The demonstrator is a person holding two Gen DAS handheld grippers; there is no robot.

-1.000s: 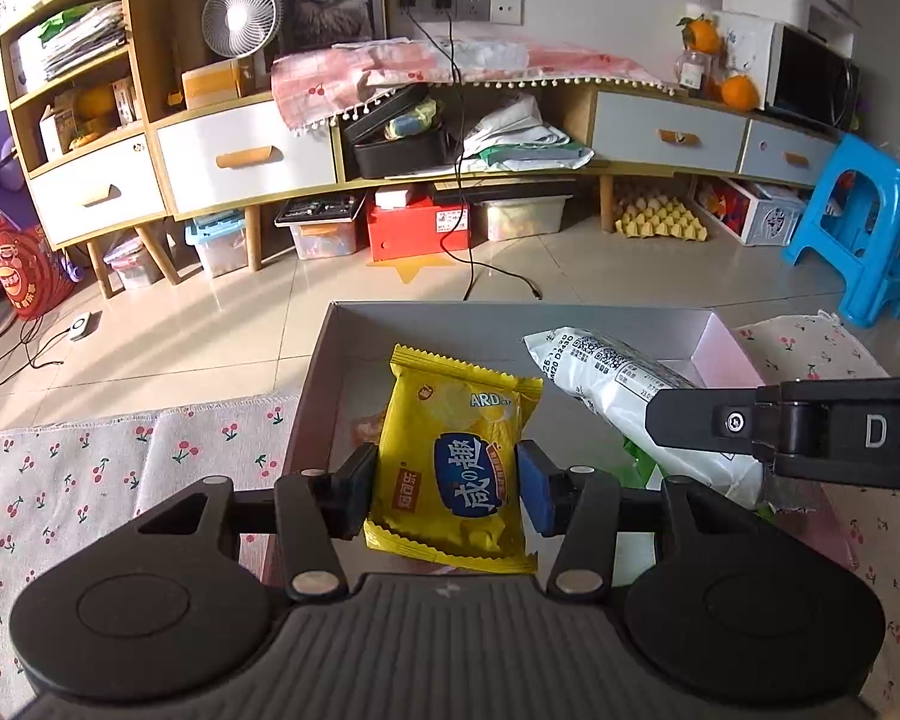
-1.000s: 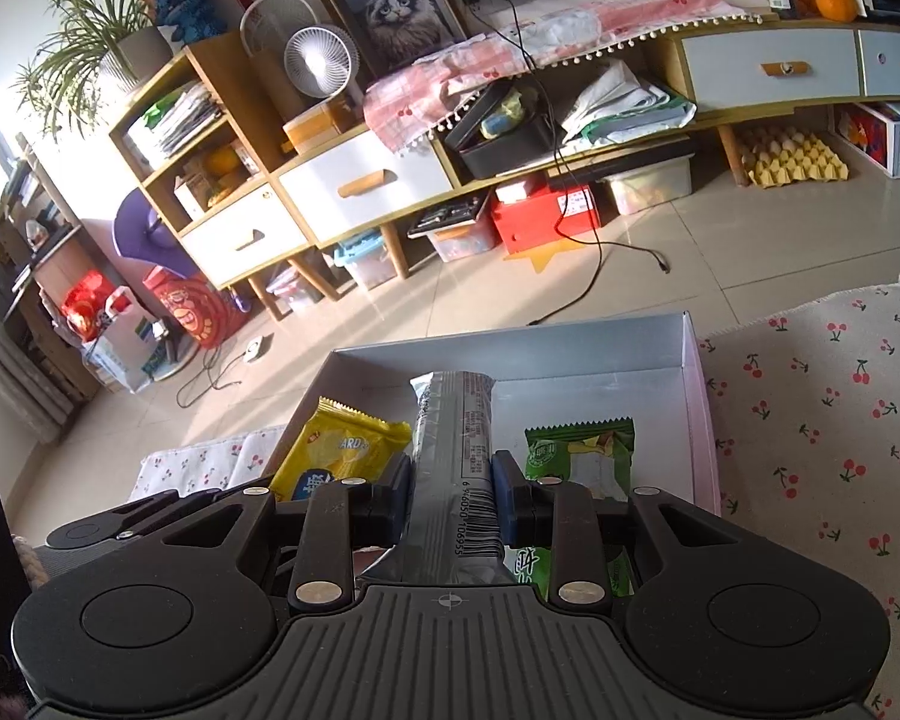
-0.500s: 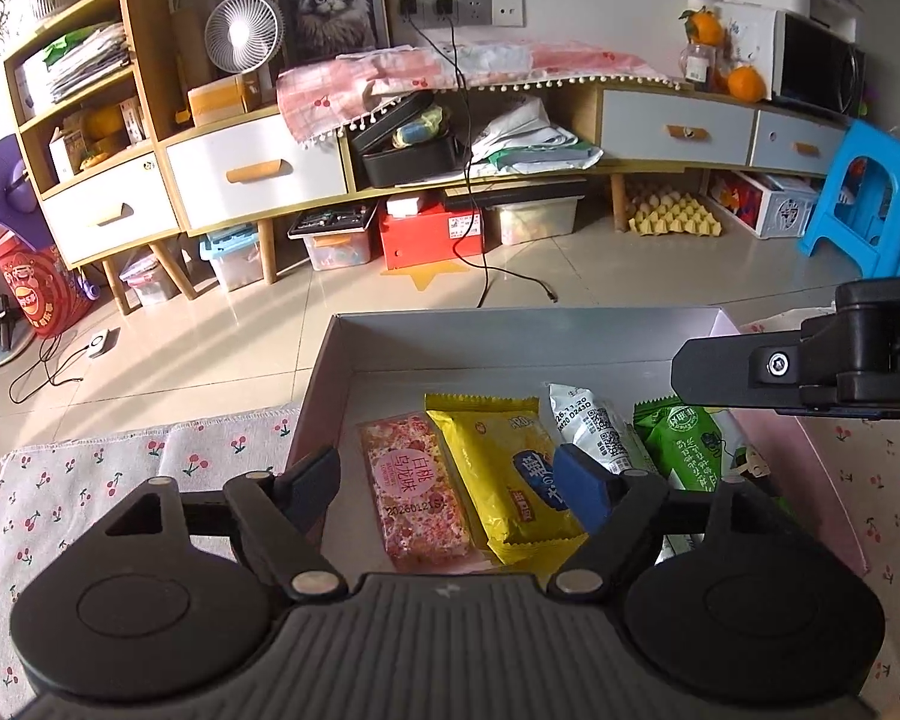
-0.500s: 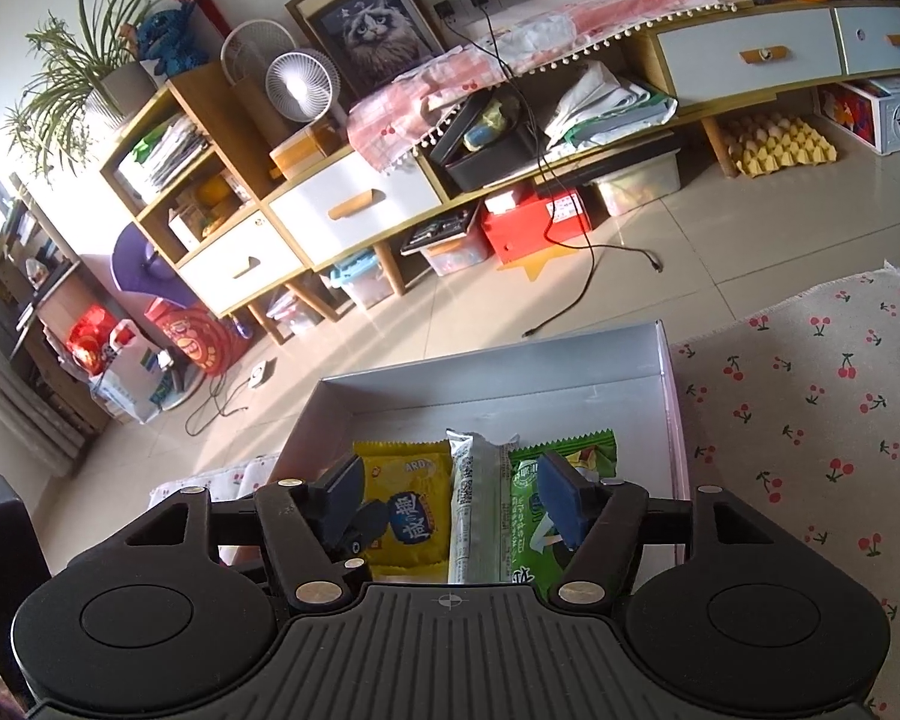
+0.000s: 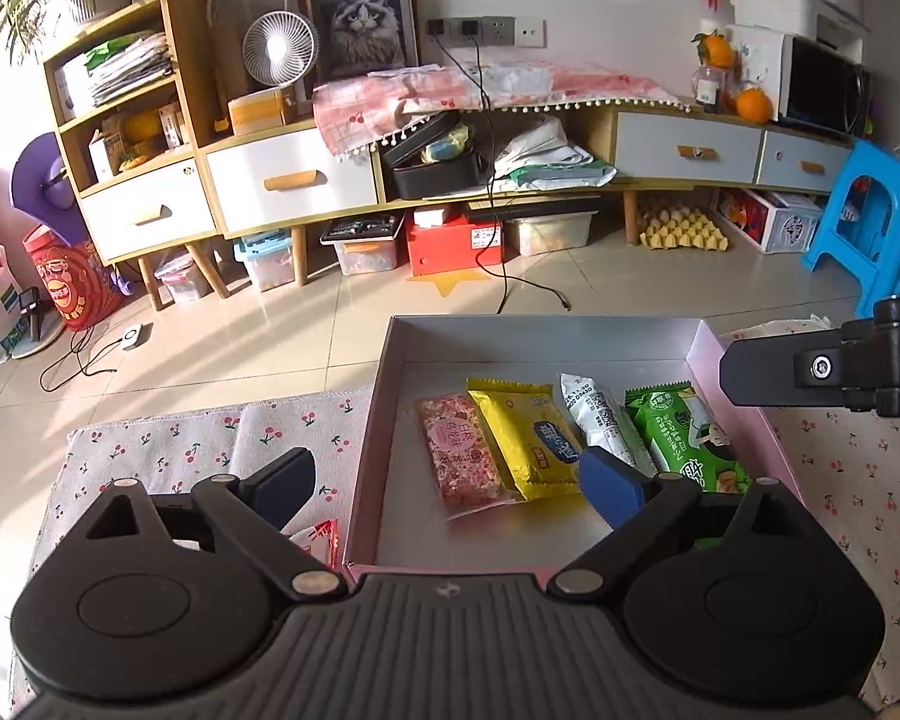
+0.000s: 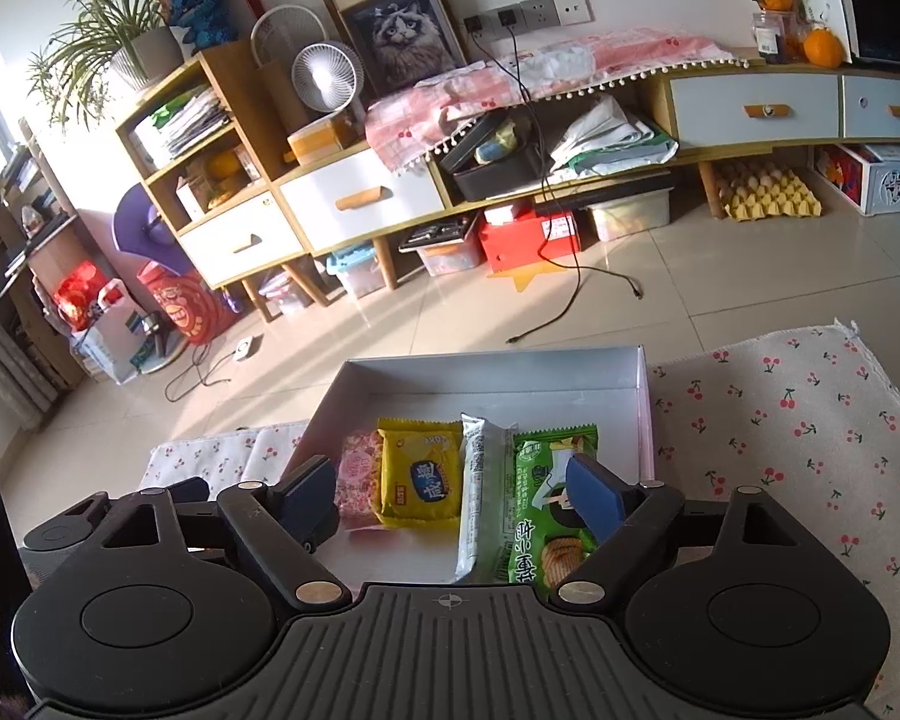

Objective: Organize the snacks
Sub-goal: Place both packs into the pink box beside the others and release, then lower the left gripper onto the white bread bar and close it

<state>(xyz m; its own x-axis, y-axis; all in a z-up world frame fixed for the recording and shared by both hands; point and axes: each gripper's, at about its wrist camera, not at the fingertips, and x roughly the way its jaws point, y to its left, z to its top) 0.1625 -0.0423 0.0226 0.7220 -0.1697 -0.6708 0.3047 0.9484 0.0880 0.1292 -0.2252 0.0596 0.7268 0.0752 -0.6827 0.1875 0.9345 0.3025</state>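
Observation:
A shallow grey box with a pink outer rim (image 5: 534, 339) (image 6: 492, 369) lies on a cherry-print cloth (image 5: 168, 450). Inside it, side by side, lie a pink snack (image 5: 462, 456) (image 6: 357, 474), a yellow snack (image 5: 525, 435) (image 6: 420, 474), a silver-white snack (image 5: 603, 420) (image 6: 477, 504) and a green snack (image 5: 684, 432) (image 6: 540, 516). My left gripper (image 5: 447, 483) is open and empty above the box's near left edge. My right gripper (image 6: 450, 495) is open and empty above the snacks; part of it shows in the left wrist view (image 5: 828, 366).
A red-edged packet (image 5: 321, 540) lies on the cloth left of the box, partly hidden by my left gripper. Beyond the cloth is tiled floor, a long low cabinet (image 5: 450, 180), a blue stool (image 5: 876, 222) and a loose black cable (image 5: 528, 288).
My left gripper let go of the yellow snack and my right gripper let go of the silver-white snack; both now lie in the box. Both grippers opened wide and drew back.

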